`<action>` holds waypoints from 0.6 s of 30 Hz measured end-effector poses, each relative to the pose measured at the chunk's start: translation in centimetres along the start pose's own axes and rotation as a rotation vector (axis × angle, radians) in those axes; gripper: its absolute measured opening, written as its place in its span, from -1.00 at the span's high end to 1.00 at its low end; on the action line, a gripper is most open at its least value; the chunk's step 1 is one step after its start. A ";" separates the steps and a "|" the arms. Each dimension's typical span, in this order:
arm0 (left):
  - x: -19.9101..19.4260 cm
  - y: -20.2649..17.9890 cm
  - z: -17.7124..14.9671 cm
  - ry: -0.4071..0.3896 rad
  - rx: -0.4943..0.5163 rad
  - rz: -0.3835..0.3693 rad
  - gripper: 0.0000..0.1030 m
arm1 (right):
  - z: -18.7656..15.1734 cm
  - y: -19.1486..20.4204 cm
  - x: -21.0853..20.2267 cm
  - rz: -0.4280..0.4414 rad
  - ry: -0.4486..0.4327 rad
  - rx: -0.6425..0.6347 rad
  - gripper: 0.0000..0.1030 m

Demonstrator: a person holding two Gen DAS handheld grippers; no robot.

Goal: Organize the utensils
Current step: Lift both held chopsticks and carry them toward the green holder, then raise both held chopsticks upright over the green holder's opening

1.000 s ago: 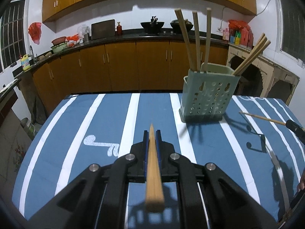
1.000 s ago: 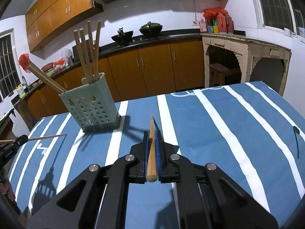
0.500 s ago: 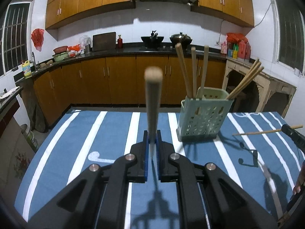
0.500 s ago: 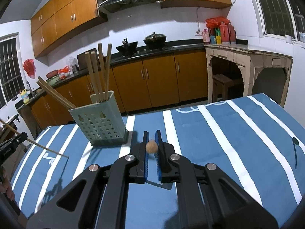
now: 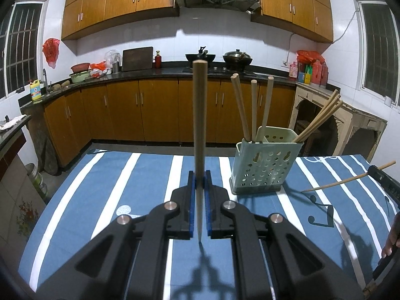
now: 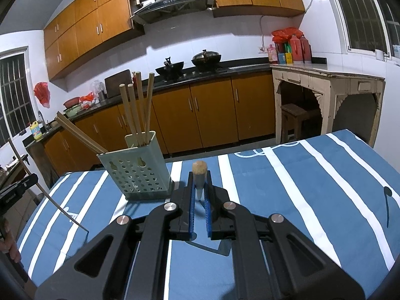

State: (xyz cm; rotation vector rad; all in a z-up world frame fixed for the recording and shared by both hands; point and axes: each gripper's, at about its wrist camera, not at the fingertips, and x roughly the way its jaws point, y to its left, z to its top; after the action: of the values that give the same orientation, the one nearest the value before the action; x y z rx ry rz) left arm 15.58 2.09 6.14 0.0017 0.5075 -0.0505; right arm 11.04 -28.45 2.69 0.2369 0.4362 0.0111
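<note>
My left gripper is shut on a wooden chopstick that stands upright, thick end up, above the striped blue tablecloth. My right gripper is shut on another wooden chopstick, seen nearly end-on with its thick end toward the camera. A pale green perforated utensil holder stands at the table's far side, right of my left gripper, with several chopsticks in it. In the right wrist view the holder is just left of my gripper.
The right gripper with its chopstick shows at the right edge of the left wrist view. The left gripper and its chopstick show at the left edge of the right wrist view. Kitchen cabinets run behind the table.
Both grippers have tilted up and lifted. Each held chopstick went from lying flat and pointing forward to standing upright. The holder now sits lower in both views.
</note>
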 end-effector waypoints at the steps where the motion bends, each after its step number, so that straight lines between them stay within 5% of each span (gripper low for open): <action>1: 0.0 0.0 0.0 -0.001 0.000 0.000 0.85 | 0.1 0.0 -0.1 0.000 -0.002 -0.001 0.85; 18: -2.1 -0.2 1.4 -0.056 -0.007 -0.041 0.85 | 2.5 1.7 -1.5 0.051 -0.043 -0.042 0.86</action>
State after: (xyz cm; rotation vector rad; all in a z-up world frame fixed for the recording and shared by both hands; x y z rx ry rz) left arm 14.42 2.02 8.34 -0.0173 0.4515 -0.0885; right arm 10.80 -27.43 5.94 0.2060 0.3866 0.0647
